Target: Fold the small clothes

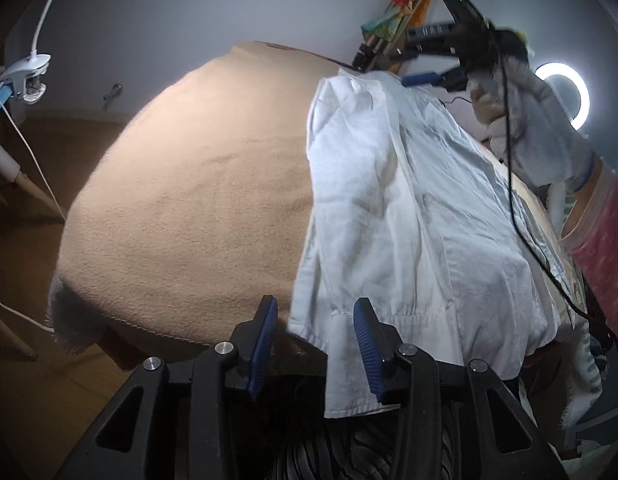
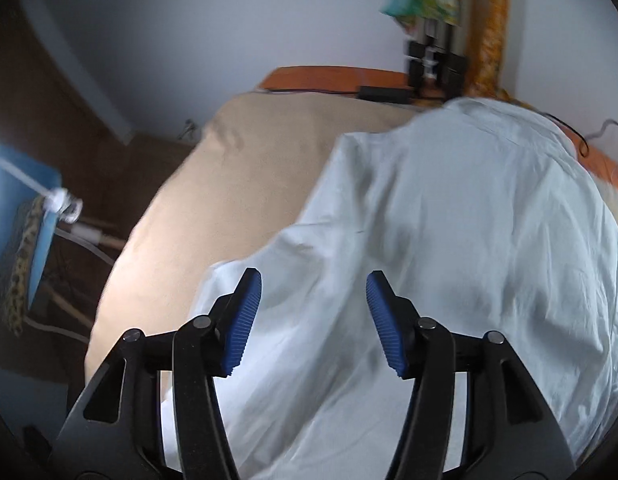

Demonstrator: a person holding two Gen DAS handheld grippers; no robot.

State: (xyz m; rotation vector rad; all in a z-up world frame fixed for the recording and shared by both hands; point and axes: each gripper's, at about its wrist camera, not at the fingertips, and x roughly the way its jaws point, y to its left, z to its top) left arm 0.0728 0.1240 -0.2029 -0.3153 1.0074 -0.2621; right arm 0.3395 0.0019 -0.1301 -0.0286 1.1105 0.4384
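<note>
White shirt (image 1: 409, 208) lies spread on a tan blanket (image 1: 189, 200) that covers the desk. The shirt is crumpled and fills the right part of the blanket, with its near edge hanging over the desk edge.

The left hand-held gripper (image 1: 315, 344) hangs over that near edge. Its two blue pads stand apart. The corner of the shirt is just by the right pad, but the pads do not press on it, so this hand-held gripper holds nothing.

The right hand-held gripper (image 2: 314, 320) hangs over the shirt (image 2: 449, 240), which lies under it and ahead of it. Its blue pads stand wide apart, and nothing is held between them. The blanket (image 2: 229, 168) shows to its left.

In the left view, a gloved hand (image 1: 521, 120) holds the right hand-held gripper over the far end of the shirt. A round ring light (image 1: 565, 92) glows beyond the hand.
</note>
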